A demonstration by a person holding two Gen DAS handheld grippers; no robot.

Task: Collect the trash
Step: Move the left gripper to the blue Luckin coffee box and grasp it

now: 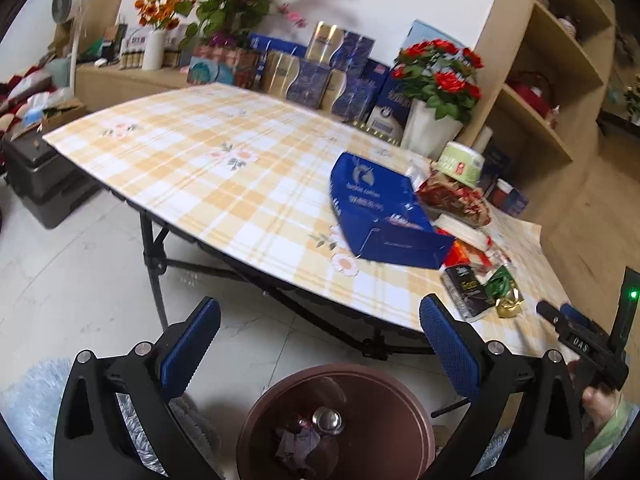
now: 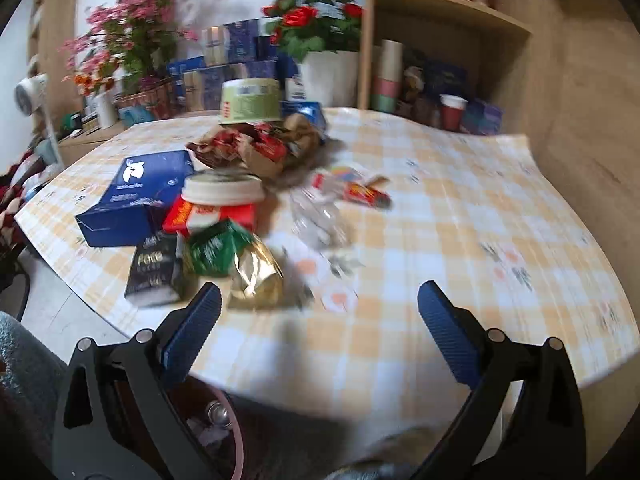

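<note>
A brown trash bin (image 1: 340,428) stands on the floor below the table edge, with a can and crumpled scraps inside; part of it shows in the right wrist view (image 2: 224,432). My left gripper (image 1: 320,352) is open and empty above the bin. My right gripper (image 2: 320,332) is open and empty over the table's near edge, and it shows in the left wrist view (image 1: 580,340). Trash lies on the table: a blue box (image 2: 132,200), a black packet (image 2: 154,276), a green wrapper (image 2: 216,252), a gold wrapper (image 2: 256,276), clear crumpled plastic (image 2: 320,220) and a green bowl (image 2: 250,102).
The folding table (image 1: 200,168) has a yellow checked cloth. A white lidded cup (image 2: 222,190), a red box (image 2: 208,216) and red-brown wrappers (image 2: 256,144) lie among the trash. Flower pots and stacked boxes stand behind; wooden shelves (image 2: 448,40) at the right. A fluffy rug (image 1: 28,408) lies beside the bin.
</note>
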